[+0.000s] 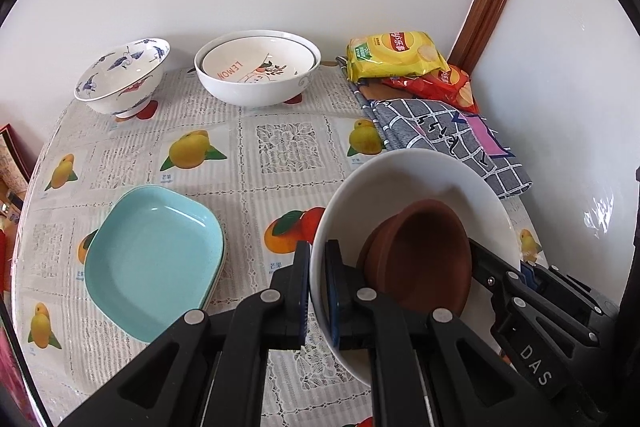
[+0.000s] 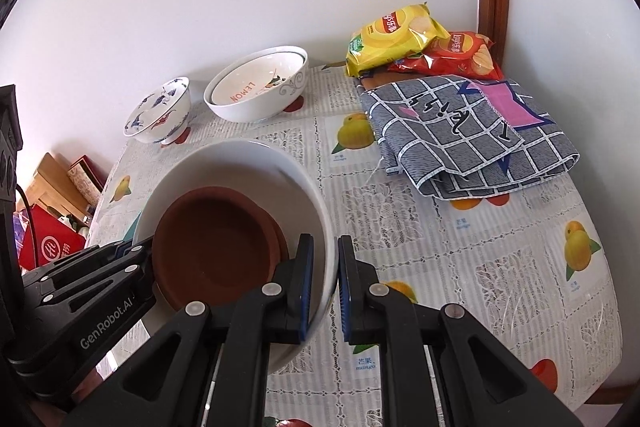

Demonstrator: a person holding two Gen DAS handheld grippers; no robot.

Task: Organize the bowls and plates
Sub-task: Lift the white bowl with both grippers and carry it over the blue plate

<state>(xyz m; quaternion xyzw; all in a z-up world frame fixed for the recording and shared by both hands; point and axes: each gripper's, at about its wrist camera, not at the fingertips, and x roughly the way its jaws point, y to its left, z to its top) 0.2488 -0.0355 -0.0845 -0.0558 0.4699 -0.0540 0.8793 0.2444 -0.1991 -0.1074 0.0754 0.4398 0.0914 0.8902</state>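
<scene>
A large white bowl [image 1: 404, 183] holds brown clay dishes [image 1: 424, 255]. My left gripper [image 1: 318, 287] is shut on its left rim, one finger inside, one outside. My right gripper [image 2: 325, 283] is shut on its right rim [image 2: 320, 211], with the brown dishes [image 2: 216, 243] to its left. The right gripper also shows in the left wrist view [image 1: 520, 275]. Stacked teal plates [image 1: 156, 263] lie on the table to the left. At the back stand a blue-patterned bowl [image 1: 124, 75] and a white bowl with a "LEMON" bowl nested inside [image 1: 258, 67].
Yellow and red chip bags [image 1: 396, 57] and a folded checked cloth [image 1: 448, 139] lie at the back right by the wall. The table [image 1: 280, 147] has a fruit-print cover. Boxes [image 2: 52, 203] stand off its left edge.
</scene>
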